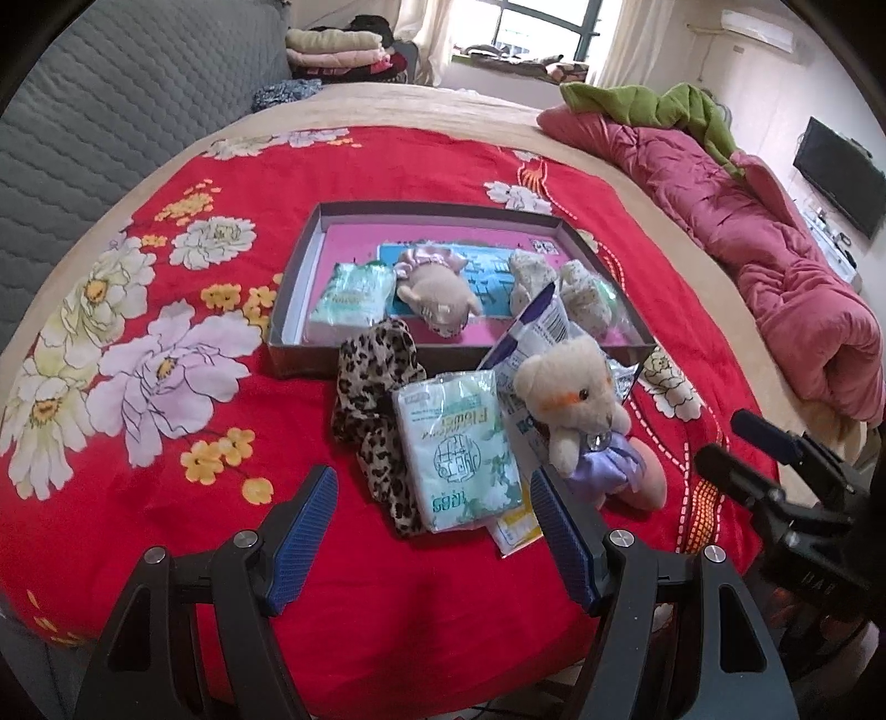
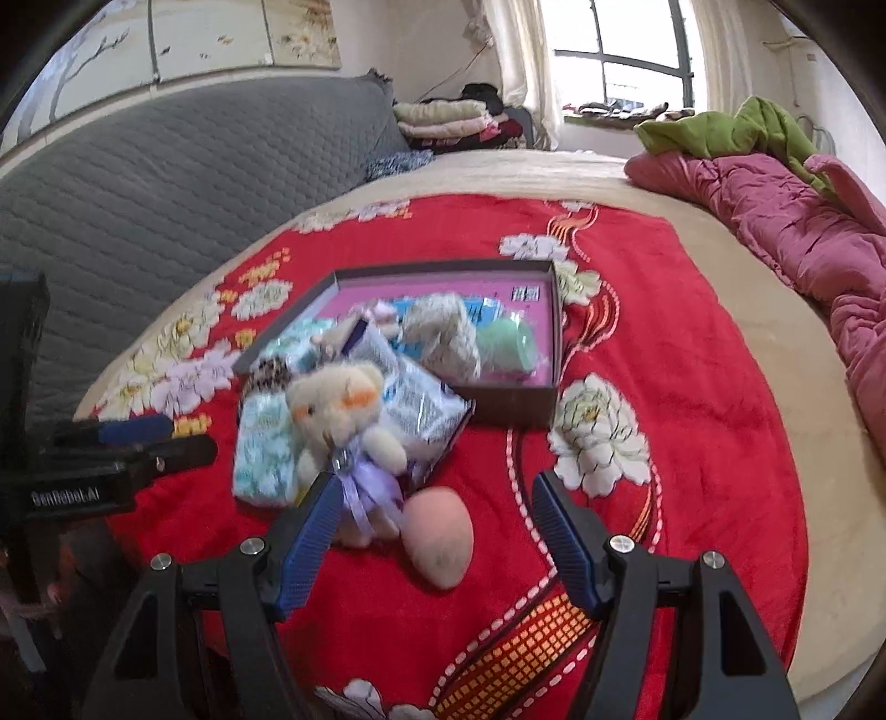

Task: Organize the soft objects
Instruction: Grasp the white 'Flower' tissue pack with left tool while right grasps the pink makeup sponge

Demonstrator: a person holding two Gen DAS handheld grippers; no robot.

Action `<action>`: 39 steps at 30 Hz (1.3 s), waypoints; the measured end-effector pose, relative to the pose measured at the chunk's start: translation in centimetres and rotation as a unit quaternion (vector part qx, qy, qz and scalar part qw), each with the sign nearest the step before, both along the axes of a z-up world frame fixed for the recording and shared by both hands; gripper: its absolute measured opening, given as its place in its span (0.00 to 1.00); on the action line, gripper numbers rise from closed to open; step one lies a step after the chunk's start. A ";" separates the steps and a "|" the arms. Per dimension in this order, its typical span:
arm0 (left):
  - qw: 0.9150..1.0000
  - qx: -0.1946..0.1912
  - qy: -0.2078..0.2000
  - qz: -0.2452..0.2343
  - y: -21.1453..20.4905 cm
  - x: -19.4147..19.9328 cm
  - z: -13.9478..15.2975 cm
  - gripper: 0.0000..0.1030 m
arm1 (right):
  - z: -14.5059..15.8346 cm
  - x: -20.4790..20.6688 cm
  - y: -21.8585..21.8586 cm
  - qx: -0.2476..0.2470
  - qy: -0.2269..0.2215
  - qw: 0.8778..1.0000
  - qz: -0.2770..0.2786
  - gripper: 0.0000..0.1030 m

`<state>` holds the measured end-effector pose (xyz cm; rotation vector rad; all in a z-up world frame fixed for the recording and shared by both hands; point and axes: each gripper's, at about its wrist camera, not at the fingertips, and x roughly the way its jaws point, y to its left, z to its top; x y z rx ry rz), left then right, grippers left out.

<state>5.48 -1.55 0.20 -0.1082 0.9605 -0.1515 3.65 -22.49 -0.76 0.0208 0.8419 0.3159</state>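
Note:
A shallow dark box (image 1: 302, 277) (image 2: 545, 310) with a pink floor lies on the red flowered blanket. It holds a tissue pack (image 1: 349, 296), a plush toy (image 1: 437, 293) and knitted bundles (image 1: 531, 277). In front of it lie a leopard scrunchie (image 1: 371, 399), a tissue pack (image 1: 459, 454) (image 2: 263, 443), a plastic packet (image 2: 421, 410), a cream teddy bear with a lilac bow (image 1: 576, 410) (image 2: 343, 421) and a pink sponge (image 2: 440, 543). My left gripper (image 1: 432, 493) is open and empty just before the tissue pack. My right gripper (image 2: 432, 493) is open around the sponge.
A red flowered blanket (image 1: 166, 498) covers a beige bed. A rolled pink quilt (image 1: 775, 249) with a green cloth lies along the right. A grey quilted headboard (image 1: 111, 138) stands at left. Folded clothes (image 1: 338, 50) are stacked at the back.

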 end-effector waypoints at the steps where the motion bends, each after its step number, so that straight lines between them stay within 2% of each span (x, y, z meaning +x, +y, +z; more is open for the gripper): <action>1: 1.000 0.001 0.003 0.000 -0.1 0.1 -0.2 0.72 | -0.5 -0.1 0.1 -0.011 0.004 1.000 0.003 0.68; 8: 1.000 0.002 0.016 0.003 -0.6 0.7 -1.4 0.72 | -3.9 0.2 1.2 -0.052 0.035 0.998 0.024 0.68; 11: 1.000 0.000 0.024 0.006 -0.8 1.0 -1.9 0.72 | -4.8 0.4 1.7 -0.086 0.028 0.996 0.026 0.68; 14: 0.999 -0.001 0.035 0.010 -1.2 1.6 -2.6 0.72 | -5.3 0.6 2.0 -0.092 0.023 0.995 0.030 0.68; 16: 0.999 0.002 0.039 0.018 -1.4 2.0 -3.1 0.72 | -5.5 0.8 2.1 -0.098 0.019 0.994 0.032 0.63; 21: 0.998 0.012 0.050 0.026 -2.2 3.3 -3.9 0.72 | -5.5 1.1 1.6 -0.080 0.009 0.996 0.034 0.56; 26: 0.997 0.031 0.054 0.035 -2.9 4.3 -4.6 0.72 | -5.4 1.5 1.3 -0.069 0.004 0.997 0.038 0.54; 29: 0.996 0.041 0.061 0.041 -3.3 4.9 -5.1 0.72 | -5.4 1.6 1.4 -0.059 -0.001 0.997 0.047 0.44; 31: 0.996 0.046 0.065 0.048 -3.4 5.2 -5.4 0.72 | -5.2 1.5 1.5 -0.054 -0.006 0.997 0.055 0.34; 33: 0.995 0.045 0.068 0.056 -3.3 5.5 -5.6 0.72 | -5.0 1.4 1.4 -0.048 -0.008 0.997 0.056 0.34; 37: 0.995 0.045 0.073 0.060 -3.1 5.9 -6.0 0.56 | -5.2 1.8 0.9 -0.030 0.002 0.998 0.052 0.33; 39: 0.995 0.038 0.072 0.057 -3.0 5.8 -6.0 0.54 | -5.3 1.9 0.8 -0.028 0.008 0.998 0.052 0.33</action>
